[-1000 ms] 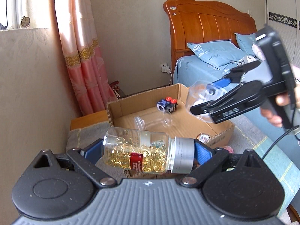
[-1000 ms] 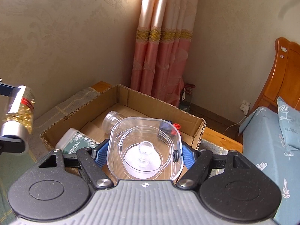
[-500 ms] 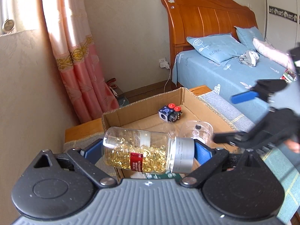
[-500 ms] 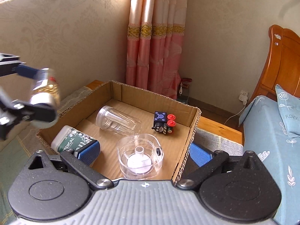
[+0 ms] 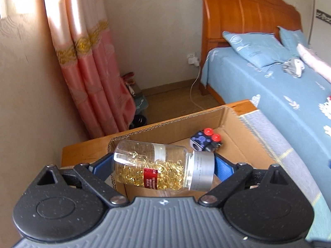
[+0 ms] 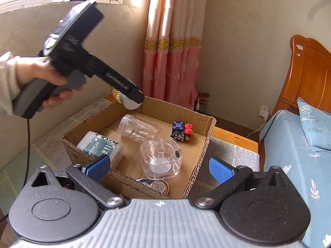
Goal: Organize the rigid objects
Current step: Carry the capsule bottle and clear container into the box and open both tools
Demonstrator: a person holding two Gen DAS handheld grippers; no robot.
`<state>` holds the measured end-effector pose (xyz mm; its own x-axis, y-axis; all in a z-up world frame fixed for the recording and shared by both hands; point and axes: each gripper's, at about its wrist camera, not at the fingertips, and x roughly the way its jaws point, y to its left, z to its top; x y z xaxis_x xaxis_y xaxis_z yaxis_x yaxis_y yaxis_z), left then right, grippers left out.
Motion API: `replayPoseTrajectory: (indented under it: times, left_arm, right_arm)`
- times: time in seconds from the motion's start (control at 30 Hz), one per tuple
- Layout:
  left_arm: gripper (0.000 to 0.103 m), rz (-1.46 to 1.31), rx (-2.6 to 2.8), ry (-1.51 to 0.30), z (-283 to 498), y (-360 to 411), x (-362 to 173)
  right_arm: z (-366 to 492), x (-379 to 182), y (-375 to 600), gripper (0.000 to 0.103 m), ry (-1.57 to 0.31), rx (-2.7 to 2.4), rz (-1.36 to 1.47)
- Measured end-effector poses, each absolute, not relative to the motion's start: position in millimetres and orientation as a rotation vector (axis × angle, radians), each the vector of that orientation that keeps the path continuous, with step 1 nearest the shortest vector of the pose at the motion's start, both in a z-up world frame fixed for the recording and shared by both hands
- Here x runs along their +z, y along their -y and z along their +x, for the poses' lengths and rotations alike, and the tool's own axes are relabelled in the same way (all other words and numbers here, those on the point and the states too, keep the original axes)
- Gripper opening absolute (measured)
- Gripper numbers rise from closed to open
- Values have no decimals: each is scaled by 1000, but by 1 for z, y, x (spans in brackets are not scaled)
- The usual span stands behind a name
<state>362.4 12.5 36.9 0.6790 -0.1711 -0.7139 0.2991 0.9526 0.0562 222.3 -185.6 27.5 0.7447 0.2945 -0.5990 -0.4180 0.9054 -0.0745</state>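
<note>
Gold capsules fill the bottle (image 5: 163,169), clamped sideways in left gripper (image 5: 163,166) above cardboard box (image 6: 203,142) far-left rim. Right gripper (image 6: 159,168) just opened, empty; clear square container (image 6: 160,159) inside box, near side.

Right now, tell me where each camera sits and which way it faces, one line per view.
Left wrist: on the left gripper, looking down-forward over the box toward the bed; its fingers clamp a pill bottle.
Right wrist: on the right gripper, open and empty, looking down into the box at the clear container; a hand holding the left gripper shows.
Shared: box, toy cube, curtain, bed.
</note>
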Motion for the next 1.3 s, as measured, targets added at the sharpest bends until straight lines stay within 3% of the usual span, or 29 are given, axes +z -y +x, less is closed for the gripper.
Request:
replayPoseTrajectory:
  times: [0.27, 0.83, 1.3]
  left_arm:
    - [98, 127, -185, -783, 381, -9, 22]
    - [101, 95, -196, -701, 283, -21, 57]
    - [102, 40, -107, -721, 187, -31, -6]
  right_arm:
    - [213, 24, 193, 103, -622, 354, -217]
    - [177, 11, 185, 103, -641, 353, -132]
    - [147, -58, 210, 103, -775, 166, 88]
